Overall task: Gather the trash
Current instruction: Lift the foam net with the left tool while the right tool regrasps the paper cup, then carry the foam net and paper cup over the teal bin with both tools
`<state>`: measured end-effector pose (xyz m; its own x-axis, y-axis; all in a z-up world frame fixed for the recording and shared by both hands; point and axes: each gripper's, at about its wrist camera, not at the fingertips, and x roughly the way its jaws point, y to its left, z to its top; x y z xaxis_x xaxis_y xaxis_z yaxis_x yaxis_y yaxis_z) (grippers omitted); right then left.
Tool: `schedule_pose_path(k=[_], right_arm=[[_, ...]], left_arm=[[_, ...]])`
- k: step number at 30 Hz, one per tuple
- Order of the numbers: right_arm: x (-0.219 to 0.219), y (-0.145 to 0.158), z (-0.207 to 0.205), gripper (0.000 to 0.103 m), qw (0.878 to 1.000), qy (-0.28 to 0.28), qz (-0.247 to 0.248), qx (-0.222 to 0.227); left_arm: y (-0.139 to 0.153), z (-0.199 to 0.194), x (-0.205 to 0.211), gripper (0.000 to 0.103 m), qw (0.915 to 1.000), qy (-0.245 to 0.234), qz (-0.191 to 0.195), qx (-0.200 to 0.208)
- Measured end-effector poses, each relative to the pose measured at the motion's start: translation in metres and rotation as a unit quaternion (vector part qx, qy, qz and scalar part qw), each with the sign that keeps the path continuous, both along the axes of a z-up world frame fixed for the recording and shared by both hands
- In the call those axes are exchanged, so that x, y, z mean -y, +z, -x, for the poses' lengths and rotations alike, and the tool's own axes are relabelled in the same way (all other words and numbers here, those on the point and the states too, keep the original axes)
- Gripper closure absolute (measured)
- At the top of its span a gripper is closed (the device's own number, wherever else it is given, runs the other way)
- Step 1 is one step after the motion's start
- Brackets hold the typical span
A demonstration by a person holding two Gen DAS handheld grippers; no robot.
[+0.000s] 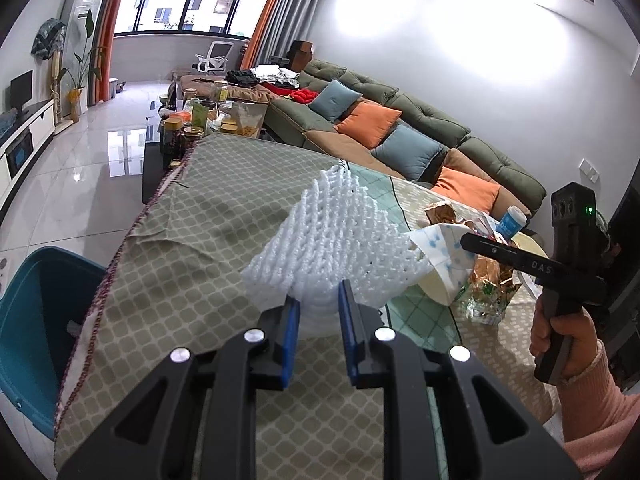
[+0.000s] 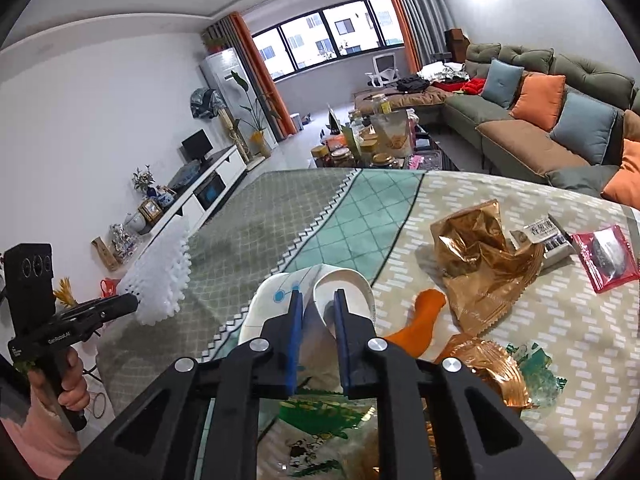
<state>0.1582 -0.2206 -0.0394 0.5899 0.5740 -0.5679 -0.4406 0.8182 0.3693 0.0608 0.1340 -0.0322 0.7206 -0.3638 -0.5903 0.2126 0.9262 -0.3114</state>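
My left gripper (image 1: 318,300) is shut on a white foam net sleeve (image 1: 340,236), held up over the patterned tablecloth (image 1: 192,216). In the right wrist view that same net (image 2: 160,280) sticks out of the left gripper (image 2: 134,304) at the far left. My right gripper (image 2: 318,300) is shut on a crushed white paper cup with blue dots (image 2: 348,280), its folded wall squeezed between the blue pads. The left wrist view shows the right gripper (image 1: 466,240) at the right with the cup (image 1: 444,256) at its tip, next to the net.
A blue bin (image 1: 36,320) stands on the floor off the table's left edge. A gold wrapper (image 2: 476,264), an orange scrap (image 2: 424,312), a red packet (image 2: 604,256), a small box (image 2: 548,236) and a green-printed clear bag (image 2: 320,432) lie around the right gripper.
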Motion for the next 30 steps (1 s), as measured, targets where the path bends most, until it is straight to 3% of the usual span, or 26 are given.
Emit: schedule_pose_path(k=[16,30], right_arm=[[-0.056,0.024,0.017,0.088,0.994,0.086,-0.059,0.018],[-0.129,0.023,0.012,0.087,0.985,0.159,-0.061,0.013]], left_arm=[[0.012,0.039,-0.038,0.083,0.9986,0.048,-0.011,0.020],[0.019,0.065,-0.097,0.083,0.9930,0.114,-0.018,0.022]])
